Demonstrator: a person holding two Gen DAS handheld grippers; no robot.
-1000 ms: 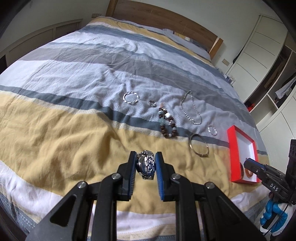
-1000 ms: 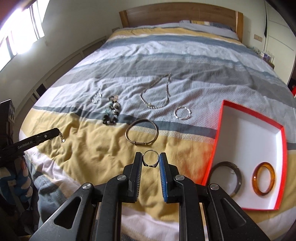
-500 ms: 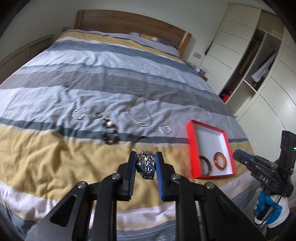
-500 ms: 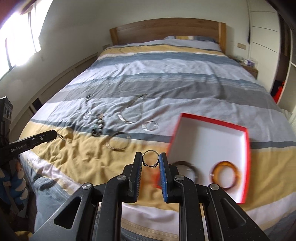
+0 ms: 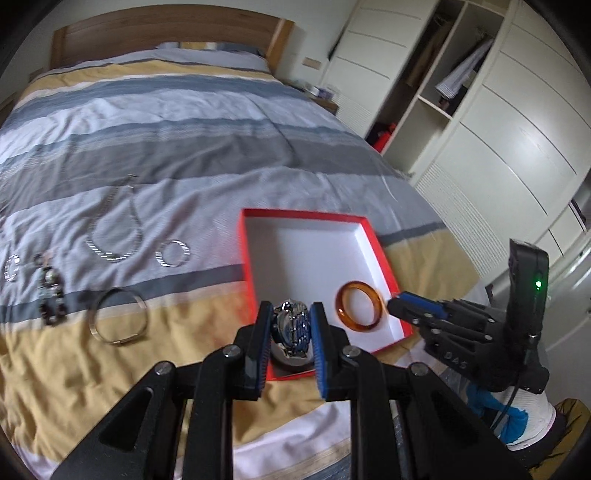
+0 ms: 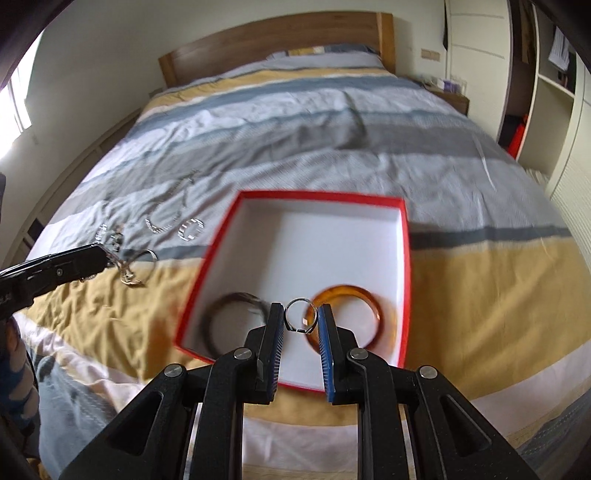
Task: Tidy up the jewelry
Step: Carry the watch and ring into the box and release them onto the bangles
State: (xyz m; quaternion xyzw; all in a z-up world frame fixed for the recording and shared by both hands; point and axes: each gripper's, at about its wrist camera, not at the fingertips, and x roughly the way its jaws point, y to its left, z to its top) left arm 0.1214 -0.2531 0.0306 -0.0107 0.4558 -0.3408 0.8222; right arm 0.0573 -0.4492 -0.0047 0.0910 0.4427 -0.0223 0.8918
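A bed [image 5: 207,122] covered by a bedspread striped in grey, white and mustard fills both views, backed by a wooden headboard [image 5: 162,33]. At the left, a window [image 6: 14,99] is seen in the right wrist view. On the bedspread are laid, from the left, a beaded bracelet [image 5: 51,295], a silver bangle [image 5: 118,319], a chain necklace [image 5: 116,225] and a small silver ring-shaped bracelet [image 5: 173,253]. Further right, a red box [image 5: 246,258] with a white floor is set, an amber bangle [image 5: 359,309] and a dark bangle [image 6: 221,314] lying inside. A metal watch [image 5: 291,328] is clamped by the left gripper [image 5: 290,321] over the box's near corner. A thin silver ring [image 6: 301,314] is pinched by the right gripper [image 6: 301,325] above the box. White wardrobes [image 5: 498,147] stand at the right.
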